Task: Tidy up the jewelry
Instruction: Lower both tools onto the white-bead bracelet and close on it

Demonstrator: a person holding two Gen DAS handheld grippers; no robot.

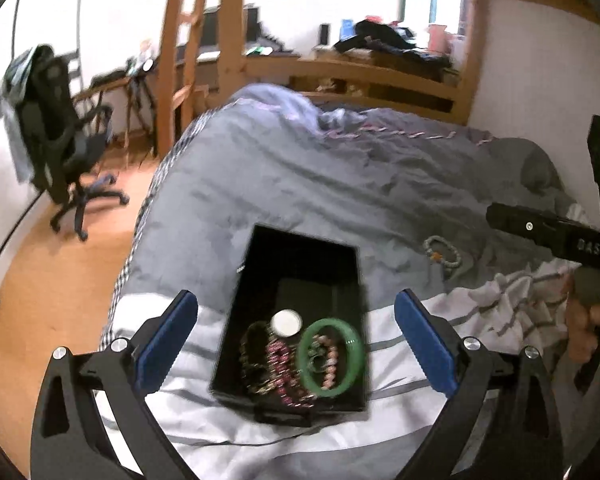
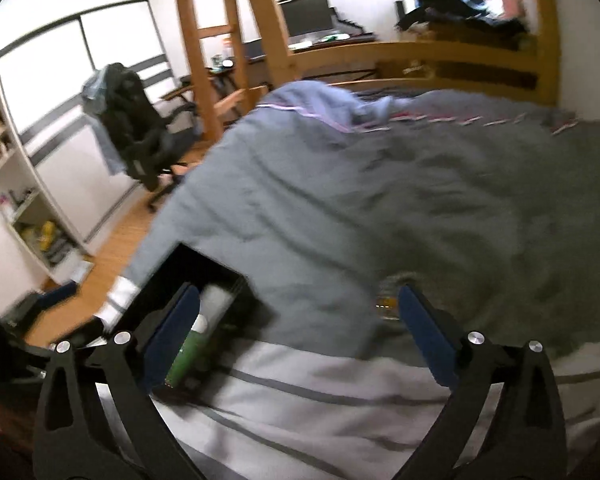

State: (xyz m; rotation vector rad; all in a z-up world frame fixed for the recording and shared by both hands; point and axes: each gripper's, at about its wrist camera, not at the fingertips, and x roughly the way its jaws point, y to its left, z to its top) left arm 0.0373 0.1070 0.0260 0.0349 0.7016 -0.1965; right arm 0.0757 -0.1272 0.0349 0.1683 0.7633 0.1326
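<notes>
— What are your two grippers doing?

— My left gripper (image 1: 296, 314) is spread wide with nothing between its blue pads (image 1: 168, 344). It hangs over the black box (image 1: 300, 280), which sits on the bed between the fingers in my left wrist view. My right gripper (image 2: 300, 312) is spread just as wide, also empty, over the grey duvet (image 2: 380, 208).

— And the jewelry?

— Most of it lies in the near end of the box: a green bangle (image 1: 332, 356), a dark red beaded bracelet (image 1: 280, 364) beside it, a brownish bead strand (image 1: 252, 356) to the left, and a round white disc (image 1: 286, 322) just behind them. One pale green bead bracelet (image 1: 442, 251) lies outside, on the duvet to the right of the box and apart from it.

— Does the right camera see that one?

— Only as a blur just beside my right finger (image 2: 424, 332); I can't tell whether they touch. The box (image 2: 220, 280) shows behind my left finger there.

— Anything further out?

— An office chair (image 1: 56, 140) on the wooden floor, and the wooden bed frame (image 1: 364, 76) behind.
</notes>
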